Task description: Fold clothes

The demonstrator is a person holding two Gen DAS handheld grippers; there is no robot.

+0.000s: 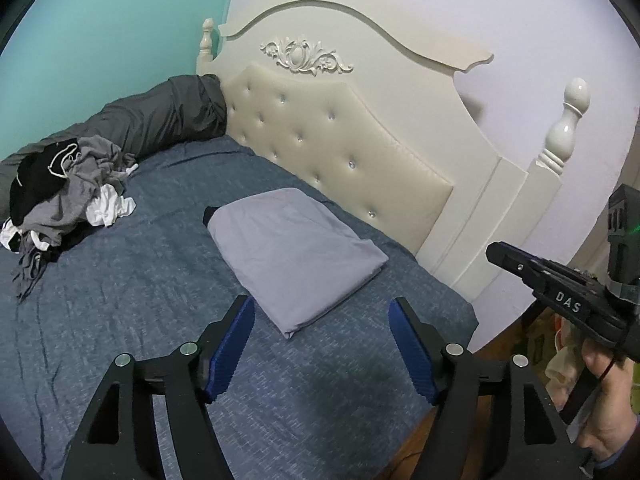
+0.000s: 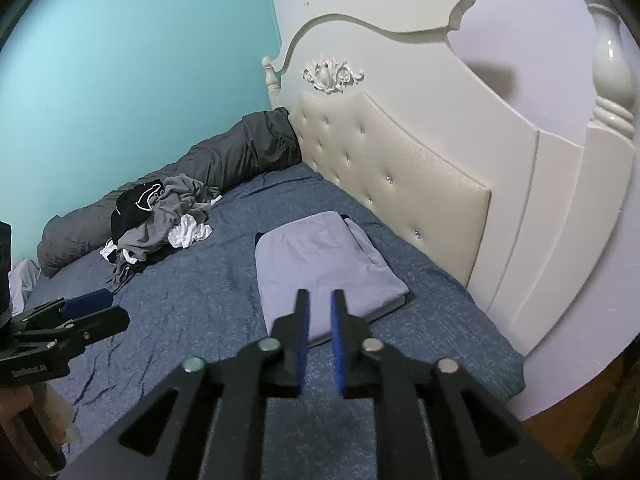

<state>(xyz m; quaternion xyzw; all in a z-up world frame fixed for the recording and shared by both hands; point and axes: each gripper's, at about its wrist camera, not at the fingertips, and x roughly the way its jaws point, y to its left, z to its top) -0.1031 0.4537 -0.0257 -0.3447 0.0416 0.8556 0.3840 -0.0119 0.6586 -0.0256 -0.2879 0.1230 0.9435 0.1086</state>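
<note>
Laundry pile (image 1: 68,184): an unsorted heap of black, grey and white garments at the far left of the bed (image 1: 140,300), against a rolled dark grey duvet (image 1: 160,120) along the turquoise wall (image 1: 100,40). The garments are tangled and overlapping, and a white cord shows on the black piece. Judged handling: light, limp fabric that will drape and stretch instead of holding shape; layers will likely drag neighbours along. Recommended hold: pinch a single exposed edge or hem at the top of the heap, not the bulk, then lift clear before spreading.

Centre: folded lavender garment (image 1: 296,256), lying flat on the blue bedspread just beside the tufted headboard (image 1: 340,148). A dark edge shows beneath its far corner, so it appears to rest on another folded item. It is apart from both grippers. Judged status: this piece is finished; the pile remains.

Left gripper (image 1: 322,308): jaws wide apart, nothing between the blue pads (image 1: 234,352), held above the bedspread near the folded piece.

Right gripper (image 2: 320,300): jaws narrowly parted with a visible slit, no cloth held, aimed at the near edge of the folded piece. In the left wrist view, a hand (image 1: 608,408) grips its handle off the bed's right side.
</note>
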